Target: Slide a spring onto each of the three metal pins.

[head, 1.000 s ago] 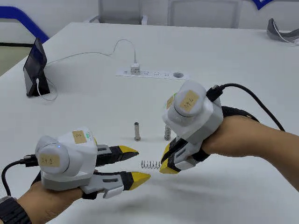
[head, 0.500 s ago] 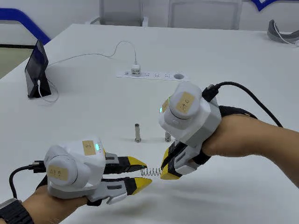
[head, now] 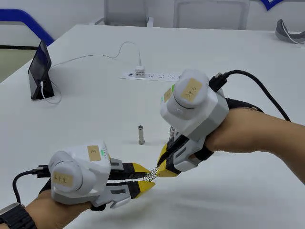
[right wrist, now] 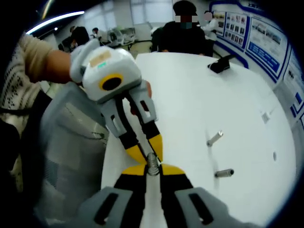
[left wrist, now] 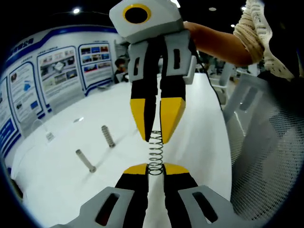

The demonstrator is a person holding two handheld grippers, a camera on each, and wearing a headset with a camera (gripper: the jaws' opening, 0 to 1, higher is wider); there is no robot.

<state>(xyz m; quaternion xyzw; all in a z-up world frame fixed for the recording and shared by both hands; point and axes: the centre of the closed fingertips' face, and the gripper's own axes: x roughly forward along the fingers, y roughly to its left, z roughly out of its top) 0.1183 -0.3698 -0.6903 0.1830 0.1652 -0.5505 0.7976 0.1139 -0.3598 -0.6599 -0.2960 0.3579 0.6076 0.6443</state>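
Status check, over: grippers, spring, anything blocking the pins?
Both shut on the spring: left gripper and right gripper, an end each. Upright bare pin nearby, sprung pin beside it. Nothing between spring and bare pin.

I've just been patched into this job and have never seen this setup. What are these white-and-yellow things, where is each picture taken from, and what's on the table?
There is no robot here: a person holds a two-jaw pincer tool in each hand. The wide picture comes from a headset camera looking down at the white table. The two round pictures come from cameras riding on each tool, looking along its jaws. The left gripper and right gripper each appear to pinch one end of a small spring between them. Behind them stand a bare pin and a second pin that already wears a spring. Further back are a power strip and a tablet on a stand.
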